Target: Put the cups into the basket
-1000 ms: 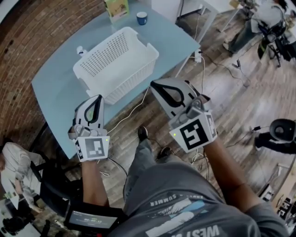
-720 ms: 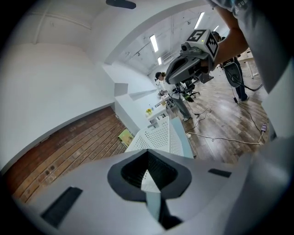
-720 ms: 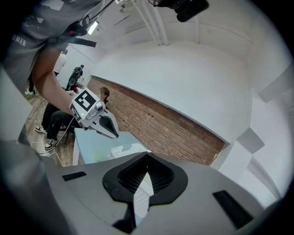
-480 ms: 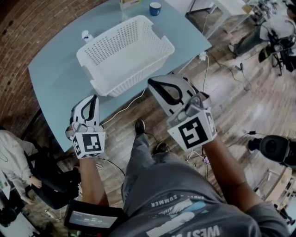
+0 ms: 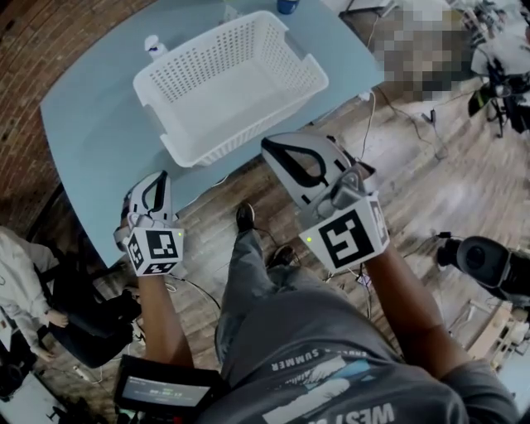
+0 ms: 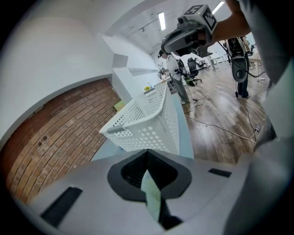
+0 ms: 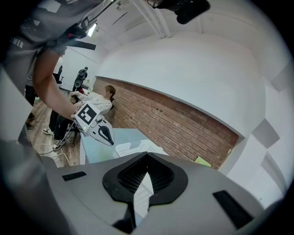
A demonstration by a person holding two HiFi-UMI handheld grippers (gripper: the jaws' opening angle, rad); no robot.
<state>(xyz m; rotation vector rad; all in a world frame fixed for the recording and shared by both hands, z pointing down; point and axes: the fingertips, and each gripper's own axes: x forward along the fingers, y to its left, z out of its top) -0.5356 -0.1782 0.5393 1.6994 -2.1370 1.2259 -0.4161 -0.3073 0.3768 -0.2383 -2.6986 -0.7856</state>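
Pre-pick: your left gripper (image 5: 156, 177) and right gripper (image 5: 273, 150) sit closed, empty; open one, reach the cup (image 5: 287, 5) beyond the basket (image 5: 217, 147).

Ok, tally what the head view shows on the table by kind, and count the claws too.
Basket: 1
Blue cup: 1, cut off by the top edge
Small white object: 1, too small to identify
Claws: 2, left claw and right claw, both shut and empty
Total: 5
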